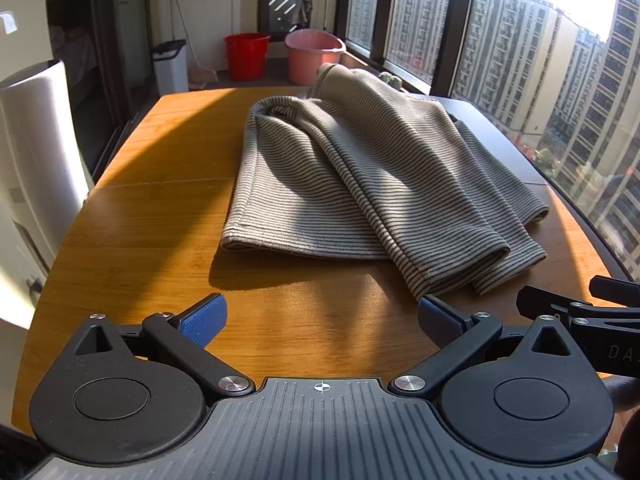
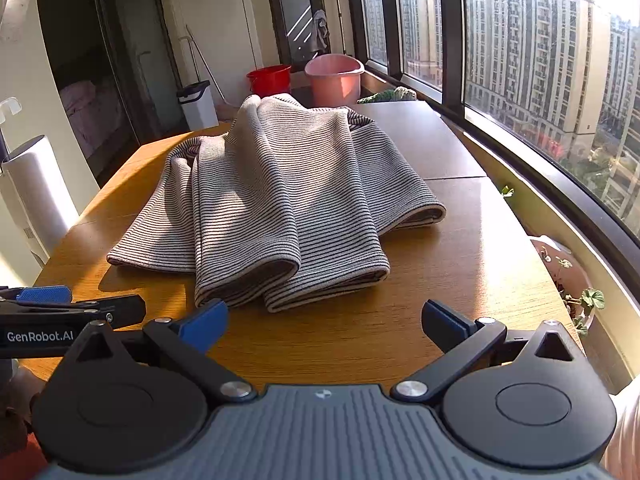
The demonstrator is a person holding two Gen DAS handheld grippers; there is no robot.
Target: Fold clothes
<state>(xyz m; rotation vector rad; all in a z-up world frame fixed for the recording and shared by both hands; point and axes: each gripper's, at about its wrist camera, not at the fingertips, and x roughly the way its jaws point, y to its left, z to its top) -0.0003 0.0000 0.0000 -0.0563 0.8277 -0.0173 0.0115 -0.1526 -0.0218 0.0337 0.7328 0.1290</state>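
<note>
Ribbed striped knit garment [image 1: 360, 184] in loose folds, long axis running from near worktop [image 1: 140, 240] edge to far edge, left gripper [image 1: 322, 320] and right gripper [image 2: 324, 324] jaws released, empty.

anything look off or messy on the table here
Only the striped garment: it lies bunched in loose, uneven folds on the wooden table, far end humped up, not yet neatly folded. Both tools, left and right, are open and empty.
</note>
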